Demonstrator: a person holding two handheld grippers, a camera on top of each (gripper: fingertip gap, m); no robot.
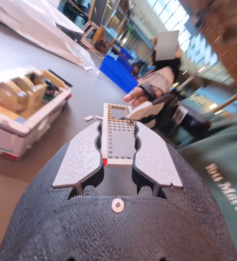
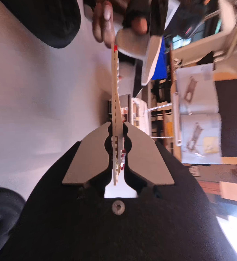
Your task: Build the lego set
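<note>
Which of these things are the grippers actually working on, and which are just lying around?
In hand: grey, tan and white studded brick plate, clamped by right gripper, flanked by left gripper.
Lying about: small white loose pieces; white cardboard box of parts; open instruction booklet; blue box.

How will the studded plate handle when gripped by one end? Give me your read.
Probably stiff: the studded plate juts straight from the right tongs without sagging. Likely light, being thin. Its tan frame joins the grey section at a seam, which might separate under bending.
</note>
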